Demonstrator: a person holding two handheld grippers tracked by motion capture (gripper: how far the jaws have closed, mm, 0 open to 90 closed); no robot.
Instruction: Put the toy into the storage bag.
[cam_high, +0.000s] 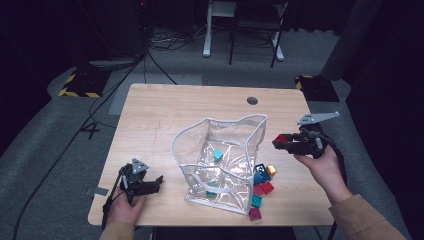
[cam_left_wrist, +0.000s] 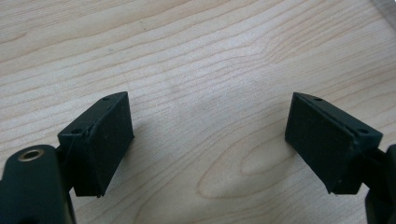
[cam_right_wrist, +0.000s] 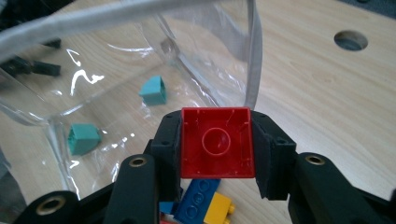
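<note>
**Red brick held beside a clear bag on a wooden desk**

Seen from above: a light wooden desk (cam_high: 150, 115) with a round cable hole (cam_high: 252, 100) near its far edge. At the middle, a clear plastic bag (cam_high: 220, 160) with white trim, standing open at the top. Inside it, two teal bricks: one (cam_high: 218, 155) toward the far side, another (cam_high: 212, 190) near the front. Just beside the bag's right front corner, a small pile of loose bricks (cam_high: 261, 187) in blue, orange, red, teal and magenta, resting on the desk.

To the right of the bag, the right gripper (cam_high: 282, 143), held in a hand above the desk, jaws pointing toward the bag's right wall. Jaws closed on a red brick (cam_right_wrist: 217, 142), one pad pressed against each side. In the right gripper view, hollow underside of the red brick facing the camera, with a round tube at its centre. Beyond it, the bag's upright white-trimmed edge and the two teal bricks seen through the clear plastic. Below the jaws, blue and yellow bricks of the pile.

At the front left of the desk, the left gripper (cam_high: 159, 180), held low in the other hand, well apart from the bag. In the left gripper view, jaws spread wide with nothing between them but bare wood grain.
</note>
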